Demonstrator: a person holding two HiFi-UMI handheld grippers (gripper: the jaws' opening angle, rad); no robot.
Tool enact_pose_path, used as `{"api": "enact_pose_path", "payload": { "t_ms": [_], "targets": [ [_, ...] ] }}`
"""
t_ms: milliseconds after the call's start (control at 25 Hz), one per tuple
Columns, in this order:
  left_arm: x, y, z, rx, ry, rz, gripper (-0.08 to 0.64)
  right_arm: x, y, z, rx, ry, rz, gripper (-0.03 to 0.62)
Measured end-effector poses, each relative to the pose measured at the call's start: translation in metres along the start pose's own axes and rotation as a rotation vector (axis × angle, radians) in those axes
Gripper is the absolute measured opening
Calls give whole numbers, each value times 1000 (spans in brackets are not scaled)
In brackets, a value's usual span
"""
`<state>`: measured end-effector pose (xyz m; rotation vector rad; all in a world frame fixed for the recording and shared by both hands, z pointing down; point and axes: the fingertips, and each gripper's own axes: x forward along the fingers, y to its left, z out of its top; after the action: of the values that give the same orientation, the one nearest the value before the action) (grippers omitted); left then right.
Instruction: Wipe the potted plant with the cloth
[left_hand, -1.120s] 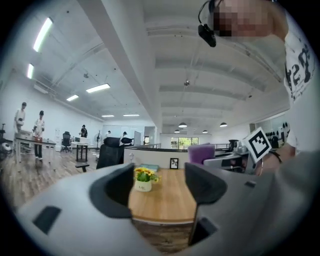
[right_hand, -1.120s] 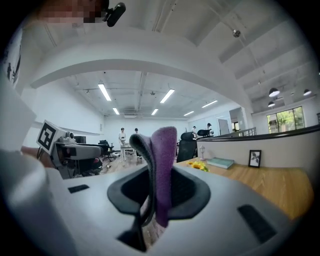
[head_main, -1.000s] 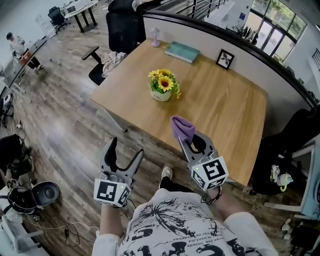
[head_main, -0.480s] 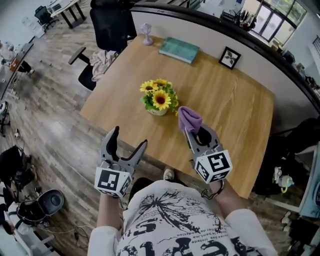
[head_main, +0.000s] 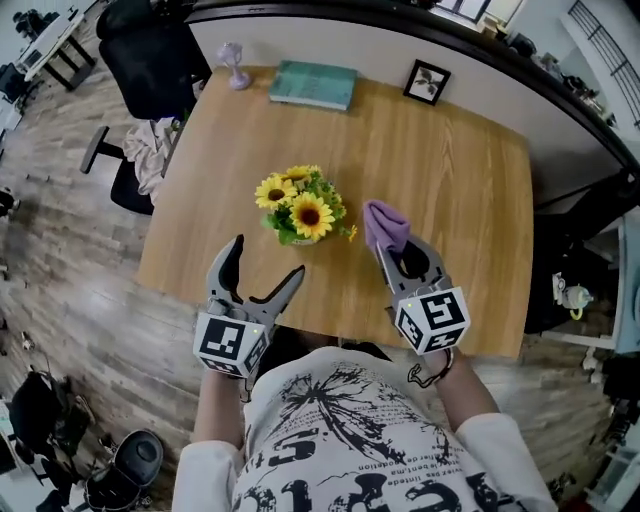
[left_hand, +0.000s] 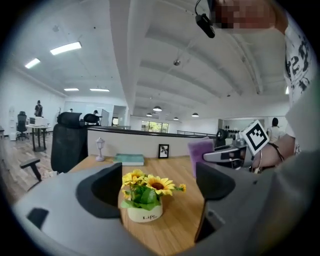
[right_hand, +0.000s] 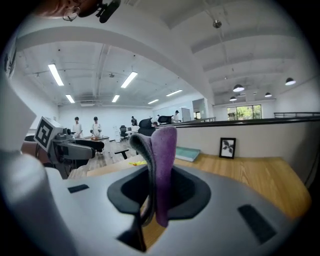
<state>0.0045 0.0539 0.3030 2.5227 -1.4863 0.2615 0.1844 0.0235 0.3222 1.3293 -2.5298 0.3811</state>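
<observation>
Yellow petals, dark brown centres and green leaves on the potted plant (head_main: 298, 208); white pot (left_hand: 143, 215) with dark lettering. Purple for the cloth (head_main: 386, 222), at three o'clock of the blooms. Pale honey wood grain across the table (head_main: 460, 190). Teal on the book (head_main: 313, 84) at twelve o'clock, black round the picture frame (head_main: 426, 81) at one. Grey on the left gripper (head_main: 266, 260) and right gripper (head_main: 395, 245), black inside the jaws, black-and-white square markers on the cubes. White shirt (head_main: 350, 440) printed in black.
</observation>
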Motion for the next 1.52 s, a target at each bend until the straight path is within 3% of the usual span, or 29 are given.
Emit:
{"api": "enact_pose_path", "payload": {
  "t_ms": [440,800,960,1040,1120,1280,1360,1440,1520],
  "targets": [
    [39,65,-60,27,188,-361,451,21,26,-64,188,144,-358,82],
    [55,52,-113,179,299,-632,436,33,71,-142,282,294,-469,82],
    [68,48,-133,279,355,-700,426,52,66,-157,291,332,-480,83],
    [73,48,-142,342,381,-719,425,60,64,-159,295,337,-483,83],
    [76,47,-149,456,393,-735,423,67,61,-158,300,334,-480,83],
    [79,45,-159,796,379,-764,379,76,56,-155,291,335,-466,84],
    [82,45,-159,929,359,-761,343,78,53,-156,292,345,-468,84],
    [86,44,-158,981,350,-764,282,79,51,-158,299,359,-478,84],
    [90,45,-156,969,350,-771,237,82,49,-160,304,379,-483,84]
  ]
}}
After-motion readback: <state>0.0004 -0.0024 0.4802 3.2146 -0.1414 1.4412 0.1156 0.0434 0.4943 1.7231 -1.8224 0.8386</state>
